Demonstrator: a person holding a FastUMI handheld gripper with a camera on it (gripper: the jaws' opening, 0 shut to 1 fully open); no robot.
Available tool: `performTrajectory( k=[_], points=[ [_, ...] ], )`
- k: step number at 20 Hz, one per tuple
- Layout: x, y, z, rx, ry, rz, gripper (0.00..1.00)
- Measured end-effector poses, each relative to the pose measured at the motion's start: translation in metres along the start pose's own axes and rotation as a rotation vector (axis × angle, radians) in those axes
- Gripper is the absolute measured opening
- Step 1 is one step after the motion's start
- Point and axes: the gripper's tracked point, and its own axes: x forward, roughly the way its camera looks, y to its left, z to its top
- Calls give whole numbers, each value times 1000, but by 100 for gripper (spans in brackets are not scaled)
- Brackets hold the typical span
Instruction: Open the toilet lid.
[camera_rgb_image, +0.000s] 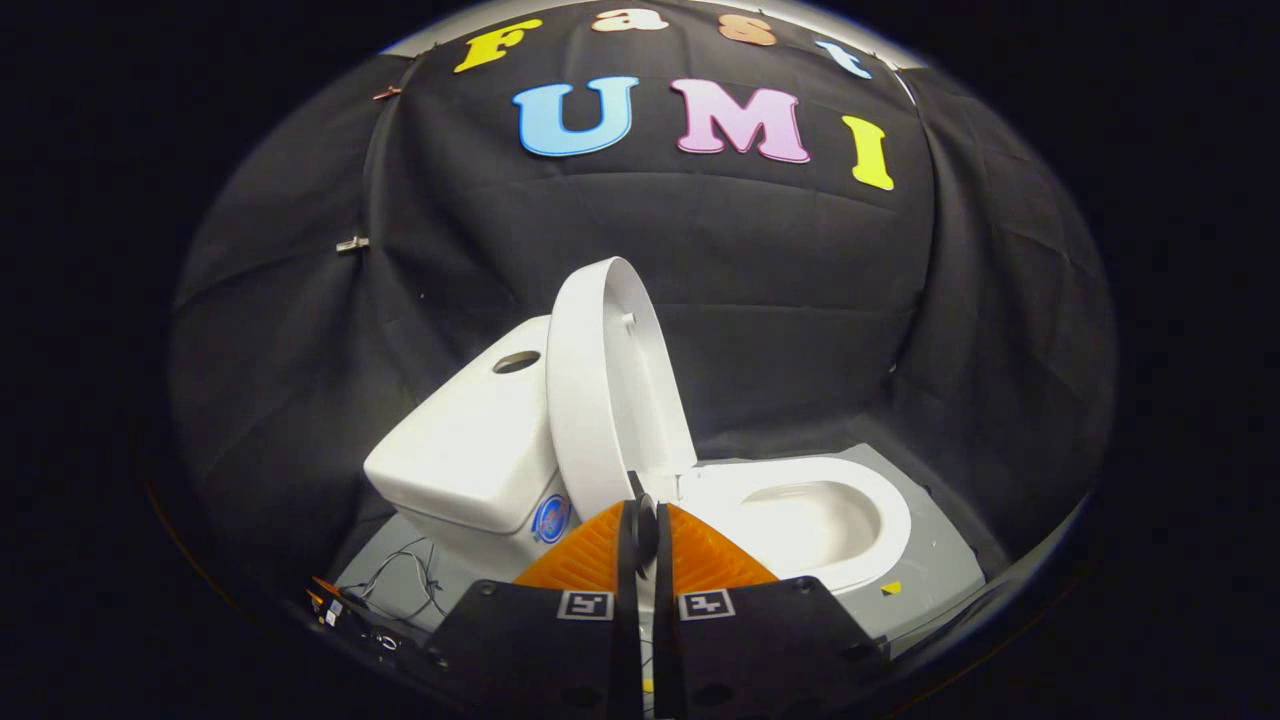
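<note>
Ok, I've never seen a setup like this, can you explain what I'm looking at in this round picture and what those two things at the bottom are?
This comes from a fisheye camera riding on a hand-held two-finger gripper, looking forward along its fingers. The fingers are closed together with nothing held. Just ahead stands a white ceramic toilet on a grey floor panel. Its white oval lid is raised upright, leaning toward the white water tank, so the bowl lies open. Thin loose wires lie on the floor beside the tank.
</note>
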Motion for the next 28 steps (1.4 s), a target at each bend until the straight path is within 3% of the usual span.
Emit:
performTrajectory(
  k=[8,10,12,16,22,28],
  points=[
    [1,9,0,-75,-23,-30,10],
    [5,13,0,-75,-25,10,12],
    [1,15,-4,-70,-21,45,23],
    [-3,11,-3,-113,-24,56,100],
    [-20,0,7,-64,-46,107,99],
    [-60,-20,64,-35,-189,161,99]
  ],
)
